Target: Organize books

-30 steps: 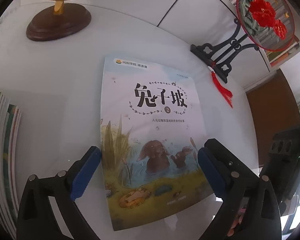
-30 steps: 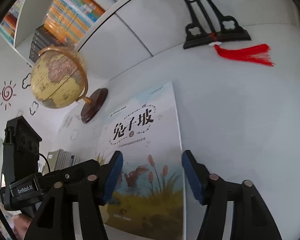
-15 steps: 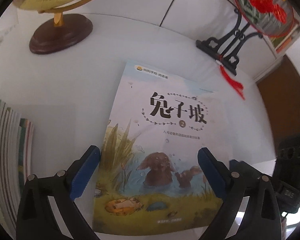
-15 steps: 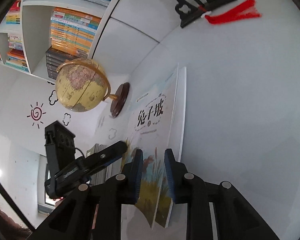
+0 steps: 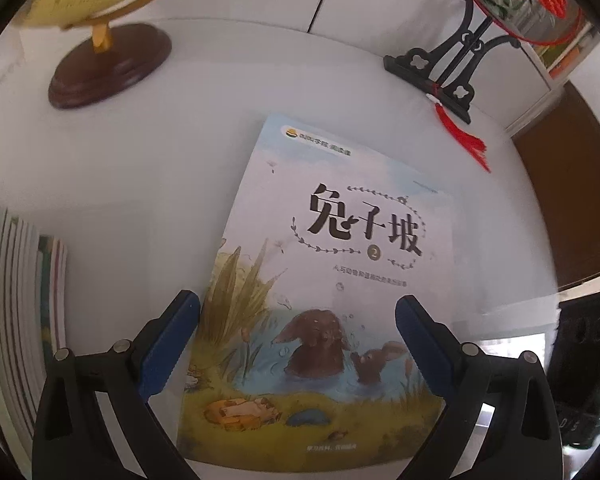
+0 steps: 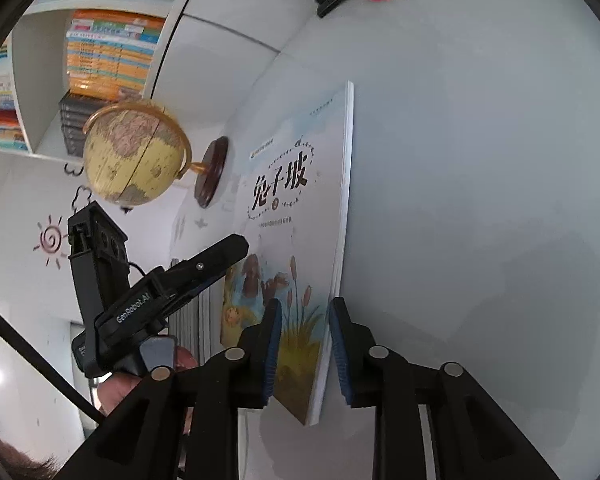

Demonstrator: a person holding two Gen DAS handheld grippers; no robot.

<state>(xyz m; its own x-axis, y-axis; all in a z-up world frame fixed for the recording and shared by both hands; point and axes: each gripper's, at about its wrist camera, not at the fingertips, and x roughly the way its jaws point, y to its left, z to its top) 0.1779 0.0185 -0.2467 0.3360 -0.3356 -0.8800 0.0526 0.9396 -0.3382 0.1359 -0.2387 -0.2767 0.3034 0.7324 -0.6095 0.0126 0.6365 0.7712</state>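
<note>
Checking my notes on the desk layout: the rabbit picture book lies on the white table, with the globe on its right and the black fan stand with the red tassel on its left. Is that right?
Not quite: the sides are swapped. In the left wrist view, the globe stands to the left of the rabbit picture book and the black fan stand with the red tassel is to its right, all on the white table.

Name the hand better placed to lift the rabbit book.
Right. The right gripper straddles the book edge, fingers opening; the left gripper hovers wide open above the cover.
</note>
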